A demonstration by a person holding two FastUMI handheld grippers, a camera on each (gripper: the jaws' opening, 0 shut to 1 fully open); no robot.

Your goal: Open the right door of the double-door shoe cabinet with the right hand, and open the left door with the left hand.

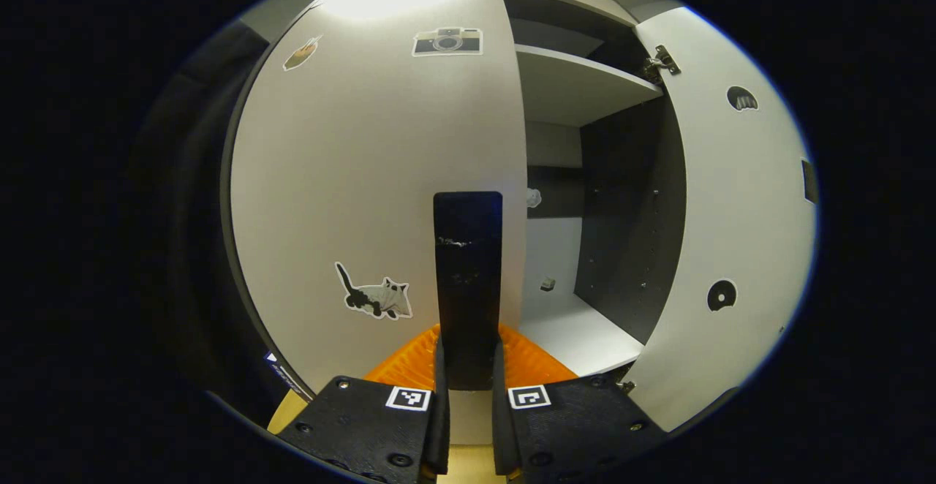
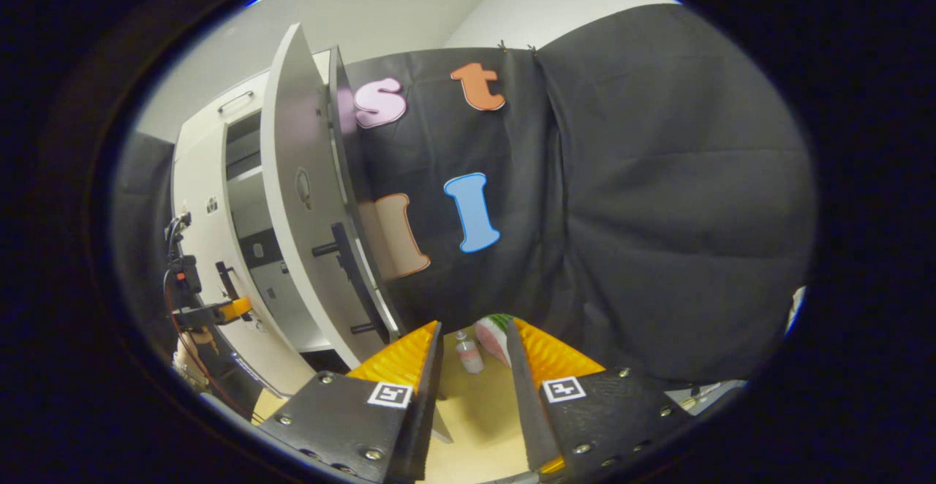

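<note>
The left tongs (image 1: 468, 385) are clenched on the handle (image 1: 468, 279) at the right edge of the left door (image 1: 365, 177), which looks barely ajar. The right door (image 1: 731, 213) stands wide open, baring a shelf (image 1: 578, 85). The right tongs (image 2: 472, 367) are released, near the cabinet's right side.

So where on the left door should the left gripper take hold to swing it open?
On the upright bar handle by the left door's free edge, approached head-on with a finger either side. The left gripper already straddles it; that edge sits farthest from the hinges.
</note>
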